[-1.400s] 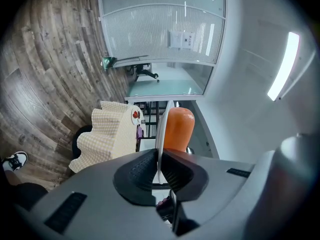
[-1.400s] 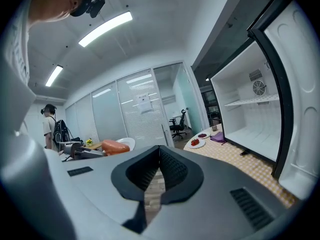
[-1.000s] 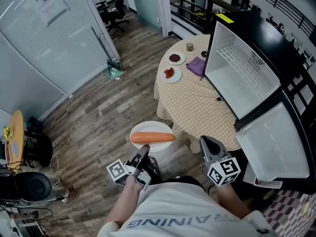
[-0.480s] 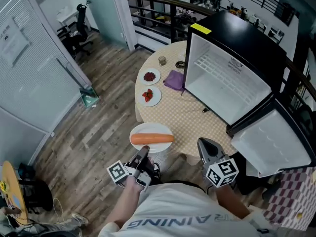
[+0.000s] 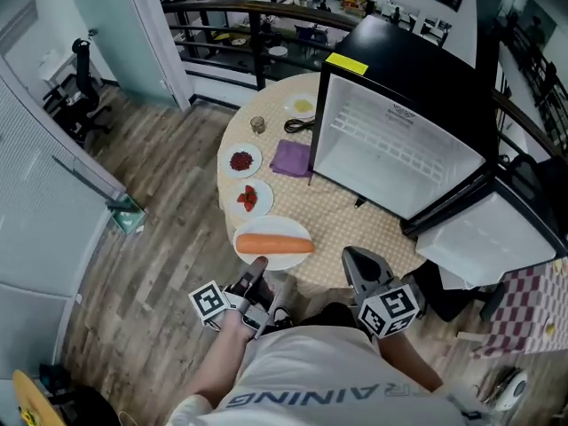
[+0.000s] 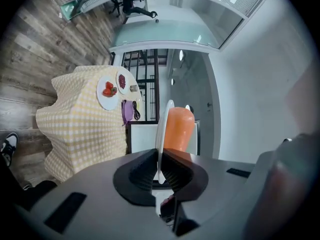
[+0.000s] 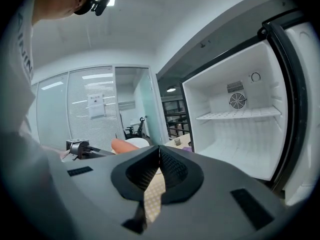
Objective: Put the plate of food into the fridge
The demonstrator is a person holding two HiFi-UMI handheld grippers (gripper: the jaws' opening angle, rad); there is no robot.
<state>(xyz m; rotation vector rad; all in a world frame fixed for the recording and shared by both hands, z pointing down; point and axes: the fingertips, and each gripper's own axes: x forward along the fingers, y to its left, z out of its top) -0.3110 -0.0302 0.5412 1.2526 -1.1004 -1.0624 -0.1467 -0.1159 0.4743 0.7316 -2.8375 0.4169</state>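
Observation:
A white plate carrying one long orange carrot hangs level over the near edge of the round checked table. My left gripper is shut on the plate's near rim. In the left gripper view the plate stands edge-on between the pads, with the carrot on its right. My right gripper is to the right of the plate, shut and holding nothing. The open black fridge stands on the table, its white inside bare with one wire shelf.
On the table left of the fridge lie a plate of strawberries, a plate of dark red berries, a purple cloth, a small cup and a cable. The fridge door swings out to the right. Wood floor lies to the left.
The view has swung toward the table and fridge. The plate, earlier over the floor in front of the table, now hangs over the table's near edge. Both grips look unchanged.

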